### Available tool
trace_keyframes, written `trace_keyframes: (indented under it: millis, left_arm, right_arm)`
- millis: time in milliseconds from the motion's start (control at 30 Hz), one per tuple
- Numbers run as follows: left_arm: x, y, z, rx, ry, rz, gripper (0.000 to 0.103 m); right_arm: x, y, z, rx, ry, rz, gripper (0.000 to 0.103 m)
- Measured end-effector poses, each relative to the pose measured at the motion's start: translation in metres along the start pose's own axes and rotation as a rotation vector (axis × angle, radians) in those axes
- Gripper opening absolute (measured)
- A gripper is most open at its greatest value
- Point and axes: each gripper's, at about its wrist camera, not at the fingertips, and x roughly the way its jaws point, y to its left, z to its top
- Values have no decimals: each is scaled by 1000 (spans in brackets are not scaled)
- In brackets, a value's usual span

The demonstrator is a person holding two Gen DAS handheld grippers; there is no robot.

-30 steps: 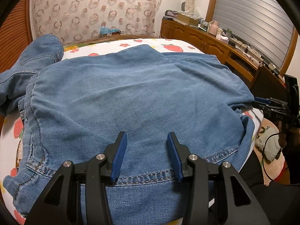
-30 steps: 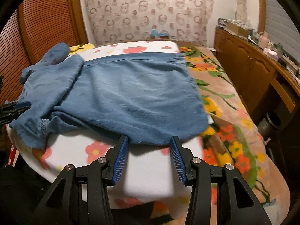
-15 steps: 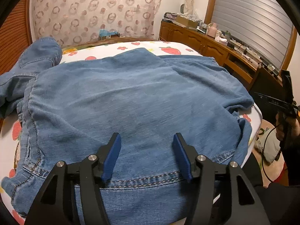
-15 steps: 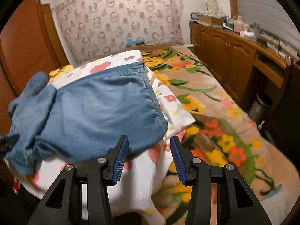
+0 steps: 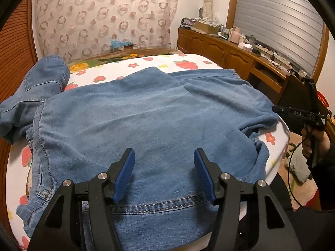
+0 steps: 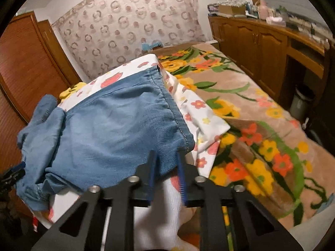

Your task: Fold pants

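Denim pants are spread across the bed. The right hand-held gripper is closing on their near hem corner; the left hand-held gripper is held open above the waistband. Both layers should be pinched before lifting.

We see a white floral sheet laid over a brown floral blanket. A ring-patterned curtain hangs behind. A wooden cabinet along the side carries clutter; a bin stands beside it. A louvered door stands opposite.
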Motion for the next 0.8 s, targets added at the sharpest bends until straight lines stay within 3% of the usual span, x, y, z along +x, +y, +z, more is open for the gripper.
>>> trace_keyframes:
  millis: [133,367,633,800]
  left_arm:
    - [0,0,-1,-2,2,4,60]
    - [-12,8,-2,-30,-27,12,60]
    - [-39,31,-7,-84,-78,46,60]
    - [-51,47,-10,-123,-99,71,60]
  right_arm:
    - [-4,9,1,-36,-44,-21,5]
    - [-28,45,20,-143,-138,13,3]
    - [-39,130,41,-314,-188,187,3]
    - [-40,194,36,-442,-162,328,3]
